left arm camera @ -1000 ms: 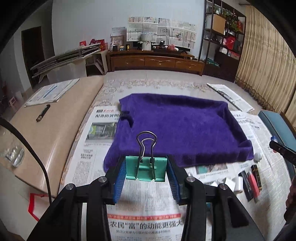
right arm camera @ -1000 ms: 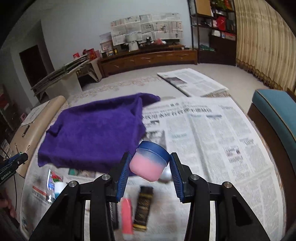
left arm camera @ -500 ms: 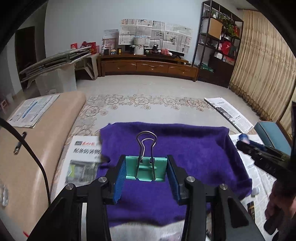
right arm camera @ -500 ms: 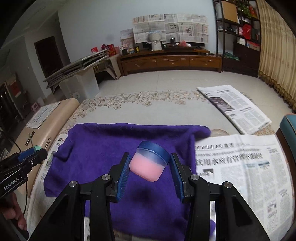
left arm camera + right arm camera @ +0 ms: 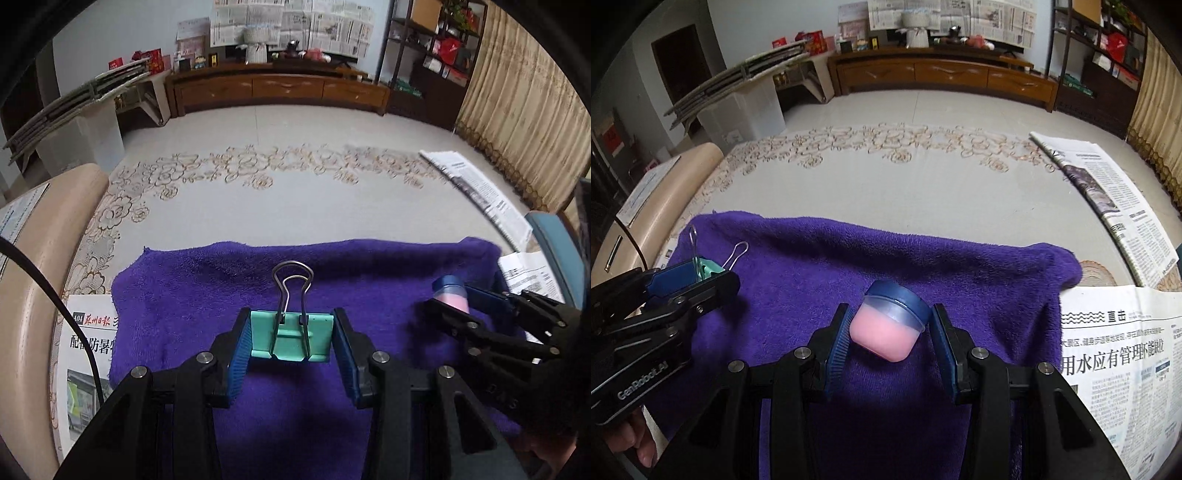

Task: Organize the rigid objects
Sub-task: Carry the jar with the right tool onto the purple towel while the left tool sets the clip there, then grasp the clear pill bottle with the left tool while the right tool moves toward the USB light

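A teal metal binder clip [image 5: 290, 335] with silver wire handles is held between the jaws of the left gripper [image 5: 291, 350], handles pointing up, above the left part of a purple plush towel [image 5: 221, 295] spread over newspaper sheets [image 5: 1115, 354]. To its right, a small pink plastic jar with a blue lid [image 5: 892, 319] is clamped, tilted, between the jaws of the right gripper [image 5: 888, 341], above the same towel.
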A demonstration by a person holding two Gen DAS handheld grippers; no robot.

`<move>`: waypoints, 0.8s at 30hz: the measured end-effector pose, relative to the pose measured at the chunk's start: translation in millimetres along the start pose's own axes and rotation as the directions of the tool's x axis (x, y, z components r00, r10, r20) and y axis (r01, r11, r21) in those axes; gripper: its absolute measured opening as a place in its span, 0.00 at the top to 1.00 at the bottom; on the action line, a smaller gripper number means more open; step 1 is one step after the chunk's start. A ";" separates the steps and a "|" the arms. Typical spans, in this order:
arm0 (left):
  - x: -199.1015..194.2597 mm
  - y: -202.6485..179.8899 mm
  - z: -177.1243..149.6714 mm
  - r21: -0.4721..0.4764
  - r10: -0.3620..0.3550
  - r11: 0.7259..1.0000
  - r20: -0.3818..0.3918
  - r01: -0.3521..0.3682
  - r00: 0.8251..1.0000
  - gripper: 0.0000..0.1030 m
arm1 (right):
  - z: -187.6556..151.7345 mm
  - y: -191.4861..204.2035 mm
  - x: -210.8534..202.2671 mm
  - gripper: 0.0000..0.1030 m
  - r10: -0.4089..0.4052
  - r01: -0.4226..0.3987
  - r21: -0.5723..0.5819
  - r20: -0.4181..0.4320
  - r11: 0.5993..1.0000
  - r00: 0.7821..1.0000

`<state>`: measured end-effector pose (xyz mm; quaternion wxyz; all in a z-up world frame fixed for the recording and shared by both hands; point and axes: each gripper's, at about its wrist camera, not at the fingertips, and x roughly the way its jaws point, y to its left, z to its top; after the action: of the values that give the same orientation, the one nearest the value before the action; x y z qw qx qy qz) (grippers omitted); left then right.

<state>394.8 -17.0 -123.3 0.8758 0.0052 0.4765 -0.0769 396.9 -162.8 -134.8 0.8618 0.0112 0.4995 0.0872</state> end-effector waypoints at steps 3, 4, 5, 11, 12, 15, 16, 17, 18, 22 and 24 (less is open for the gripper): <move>10.8 1.0 0.0 0.009 0.017 1.000 -0.038 -0.017 0.999 0.61 | -0.9 -0.6 8.1 0.58 0.002 -0.003 -0.010 -0.037 1.000 0.999; 14.3 1.8 0.1 0.012 0.024 1.000 -0.049 -0.024 0.999 0.61 | -2.0 -0.9 8.9 0.58 0.005 -0.005 -0.012 -0.040 1.000 0.999; 17.8 2.4 -0.5 0.017 0.031 0.999 -0.060 -0.030 0.998 0.61 | -3.3 -1.4 9.8 0.58 0.005 -0.005 -0.015 -0.041 1.000 0.999; 26.0 8.1 -4.5 0.019 0.039 0.999 -0.093 -0.038 0.995 0.60 | -3.1 -0.3 10.5 0.56 0.009 -0.013 -0.059 -0.065 0.998 0.998; 25.6 8.0 -4.9 0.021 0.041 0.999 -0.093 -0.039 0.995 0.61 | -3.0 0.0 10.4 0.52 0.021 -0.026 -0.072 -0.066 0.997 0.998; 27.8 5.4 -6.1 0.042 0.048 0.998 -0.105 -0.044 0.993 0.35 | -4.3 -3.1 9.3 0.41 0.067 -0.072 -0.080 -0.068 0.994 0.995; 29.1 4.6 -7.7 0.047 0.067 0.997 -0.120 -0.062 0.991 0.26 | -5.5 -4.7 8.0 0.40 0.080 -0.085 -0.075 -0.070 0.994 0.994; 29.5 6.1 -8.0 0.043 0.066 0.997 -0.123 -0.062 0.990 0.23 | -7.3 -7.2 6.5 0.35 0.086 -0.091 -0.062 -0.074 0.994 0.994; 28.4 7.2 -8.9 0.036 0.055 0.998 -0.123 -0.051 0.991 0.23 | -8.1 -9.5 3.8 0.30 0.088 -0.092 -0.046 -0.076 0.995 0.993; 5.7 13.6 -19.2 -0.021 0.026 0.999 -0.100 -0.029 0.995 0.23 | -21.4 -21.3 -22.9 0.26 0.092 -0.092 0.010 -0.046 0.996 0.995; -12.2 16.2 -25.9 -0.042 0.024 0.999 -0.073 -0.027 0.997 0.14 | -32.4 -25.8 -45.8 0.06 0.085 -0.085 0.030 -0.016 0.996 0.996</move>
<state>369.0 2.7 -128.4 0.8589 -0.0048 0.5091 -0.0550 350.3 -197.8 -114.4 0.8528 0.0445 0.5071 0.1164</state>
